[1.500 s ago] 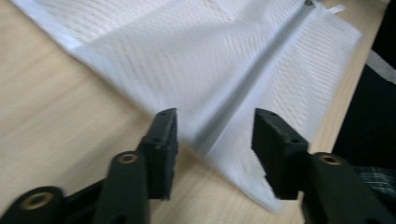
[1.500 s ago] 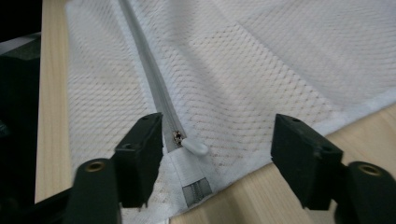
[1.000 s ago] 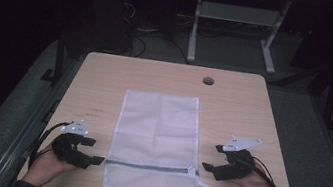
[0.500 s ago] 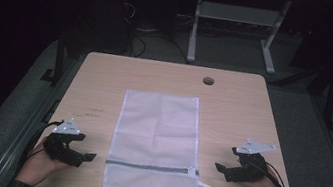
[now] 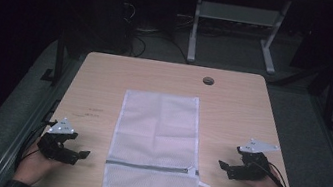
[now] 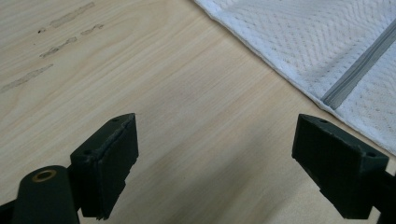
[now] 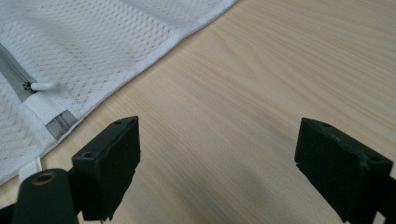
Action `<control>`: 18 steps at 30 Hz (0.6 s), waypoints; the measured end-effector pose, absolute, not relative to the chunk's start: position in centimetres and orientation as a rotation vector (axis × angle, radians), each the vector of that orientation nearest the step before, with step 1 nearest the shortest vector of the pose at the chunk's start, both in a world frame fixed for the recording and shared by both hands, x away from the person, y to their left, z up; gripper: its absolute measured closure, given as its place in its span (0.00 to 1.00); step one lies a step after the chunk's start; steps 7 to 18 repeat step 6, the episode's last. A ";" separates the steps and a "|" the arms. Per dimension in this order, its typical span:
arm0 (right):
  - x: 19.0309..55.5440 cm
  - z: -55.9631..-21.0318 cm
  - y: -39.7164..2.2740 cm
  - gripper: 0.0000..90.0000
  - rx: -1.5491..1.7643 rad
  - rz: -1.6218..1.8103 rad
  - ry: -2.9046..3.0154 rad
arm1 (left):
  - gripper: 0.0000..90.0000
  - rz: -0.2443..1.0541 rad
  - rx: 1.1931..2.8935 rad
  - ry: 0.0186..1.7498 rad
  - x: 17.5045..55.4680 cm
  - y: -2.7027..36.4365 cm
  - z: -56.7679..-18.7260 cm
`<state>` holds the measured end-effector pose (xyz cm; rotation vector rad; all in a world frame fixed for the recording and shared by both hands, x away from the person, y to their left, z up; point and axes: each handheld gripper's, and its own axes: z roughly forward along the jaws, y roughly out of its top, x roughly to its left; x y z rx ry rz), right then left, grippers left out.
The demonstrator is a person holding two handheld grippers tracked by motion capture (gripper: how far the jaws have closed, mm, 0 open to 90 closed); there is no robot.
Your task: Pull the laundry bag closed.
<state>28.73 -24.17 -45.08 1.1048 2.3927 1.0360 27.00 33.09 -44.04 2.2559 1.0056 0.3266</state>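
Observation:
A white mesh laundry bag (image 5: pixel 157 137) lies flat in the middle of the table, its grey zipper (image 5: pixel 148 166) running across near the front edge. My left gripper (image 5: pixel 78 153) rests on the wood left of the bag, pointing toward it. Its jaws have just been opening and now stand open over bare table (image 6: pixel 215 144), with the bag's edge (image 6: pixel 327 42) farther ahead. My right gripper (image 5: pixel 223 166) sits right of the bag. Its jaws have also just been opening, and they are open (image 7: pixel 217 144) with nothing between them. The white zipper pull (image 7: pixel 44 87) lies ahead of it to the left.
The light wooden table (image 5: pixel 233 109) has a round cable hole (image 5: pixel 208 81) at the back and faint scuff marks (image 5: pixel 93 112) on the left. A metal desk frame (image 5: pixel 237 18) stands on the dark floor behind. Bare wood lies on both sides of the bag.
Both hands have drawn outward, away from the bag's sides, and slightly lower toward the table. The bag has not moved.

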 end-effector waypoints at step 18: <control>28.7 -45.0 -24.3 0.15 1.107 1.046 2.388 | 0.15 0.321 2.249 1.007 27.1 33.0 -44.0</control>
